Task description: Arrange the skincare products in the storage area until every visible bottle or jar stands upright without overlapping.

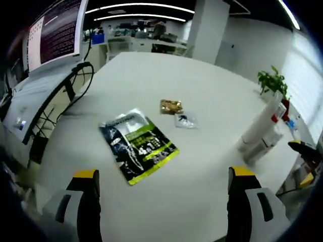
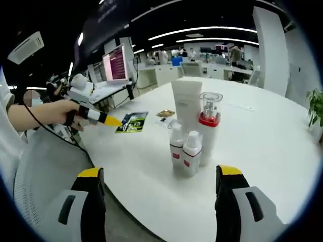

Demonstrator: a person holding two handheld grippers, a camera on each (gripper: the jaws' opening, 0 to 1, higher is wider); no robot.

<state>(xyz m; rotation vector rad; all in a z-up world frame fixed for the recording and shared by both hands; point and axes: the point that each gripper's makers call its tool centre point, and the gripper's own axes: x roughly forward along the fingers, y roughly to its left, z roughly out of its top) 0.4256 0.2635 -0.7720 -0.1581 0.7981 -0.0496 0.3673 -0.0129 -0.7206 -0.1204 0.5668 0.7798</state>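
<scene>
Right gripper view: the right gripper [image 2: 156, 186] hovered at the lower frame, jaws spread and empty. The skincare products [image 2: 194, 131] stood upright, clustered at frame centre on the white table [image 2: 262, 146]. The left gripper [image 2: 113, 121] appeared at left, its jaw state indiscernible there. In the left gripper view, the left gripper [image 1: 164, 189] was spread, empty, below a green-black pouch [image 1: 138, 143]; two small sachets [image 1: 177, 113], possibly samples, lay beyond it.

Black jaws with yellow tips on grey-white bodies; white short sleeve [image 2: 6, 96]
</scene>
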